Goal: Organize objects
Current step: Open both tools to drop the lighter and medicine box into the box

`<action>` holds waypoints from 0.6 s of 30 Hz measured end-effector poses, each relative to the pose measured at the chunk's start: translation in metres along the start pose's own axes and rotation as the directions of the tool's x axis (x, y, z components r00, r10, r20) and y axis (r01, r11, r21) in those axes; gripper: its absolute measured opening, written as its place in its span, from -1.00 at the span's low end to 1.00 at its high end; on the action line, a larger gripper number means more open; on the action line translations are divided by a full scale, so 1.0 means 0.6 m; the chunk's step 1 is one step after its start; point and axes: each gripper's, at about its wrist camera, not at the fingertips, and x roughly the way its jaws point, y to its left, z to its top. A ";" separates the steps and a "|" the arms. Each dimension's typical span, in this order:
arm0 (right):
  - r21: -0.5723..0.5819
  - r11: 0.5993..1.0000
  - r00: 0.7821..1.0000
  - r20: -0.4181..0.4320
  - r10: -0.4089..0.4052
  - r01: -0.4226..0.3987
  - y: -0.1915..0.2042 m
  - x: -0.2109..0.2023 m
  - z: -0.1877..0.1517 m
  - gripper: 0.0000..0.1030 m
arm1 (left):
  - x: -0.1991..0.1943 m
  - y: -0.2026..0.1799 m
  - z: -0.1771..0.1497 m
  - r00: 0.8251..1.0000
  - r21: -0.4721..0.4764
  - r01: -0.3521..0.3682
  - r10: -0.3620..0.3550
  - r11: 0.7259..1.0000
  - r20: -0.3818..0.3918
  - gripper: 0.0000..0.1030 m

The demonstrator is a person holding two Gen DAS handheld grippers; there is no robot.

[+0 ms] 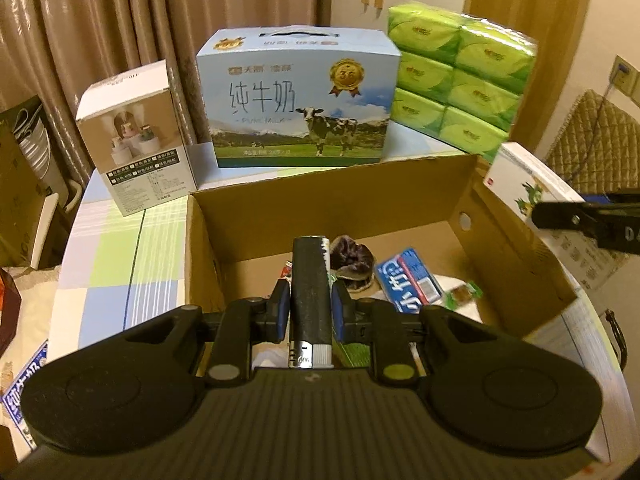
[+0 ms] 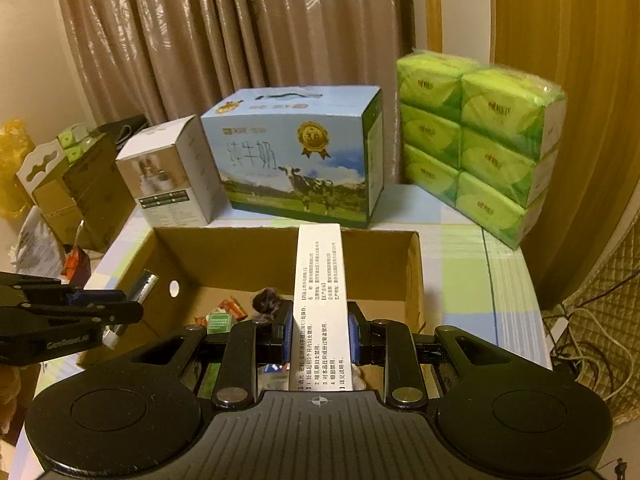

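Battery (image 1: 311,280): dark cylinder with a silver end band, clamped between the left gripper (image 1: 310,304) pads, long axis pointing forward, held above the near part of the cardboard box (image 1: 332,204).

Medicine box (image 2: 320,300): long, white, printed with black text, clamped between the right gripper (image 2: 320,330) pads, pointing forward over the cardboard box's near right side.

Cardboard box: brown, open-topped, containing a blue packet (image 1: 408,280), a dark pouch (image 1: 354,260) and small wrapped items.

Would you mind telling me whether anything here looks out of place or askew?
Nothing stands out. The left gripper holds a battery and the right gripper a white printed box over the open cardboard box.
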 end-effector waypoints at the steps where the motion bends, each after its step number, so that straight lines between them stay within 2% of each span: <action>1: 0.003 1.000 1.000 -0.003 -0.001 0.001 -0.002 0.005 -0.002 -0.56 | 0.011 0.003 -0.001 1.000 -0.011 -0.002 0.002 1.000 0.001 -0.64; 3: 0.005 1.000 1.000 -0.010 -0.001 0.001 -0.005 0.012 -0.006 -0.56 | 0.025 0.010 -0.004 1.000 -0.037 0.002 -0.002 0.999 0.005 -0.47; 12: 0.016 1.000 1.000 -0.026 -0.018 0.018 -0.021 0.036 -0.013 -0.56 | 0.027 0.025 -0.025 1.000 -0.068 0.014 -0.014 0.998 0.008 -0.46; 18: 0.005 1.000 1.000 0.008 -0.019 0.019 -0.024 0.051 -0.010 -0.55 | 0.016 0.020 -0.028 1.000 -0.063 0.024 -0.023 0.998 0.019 -0.42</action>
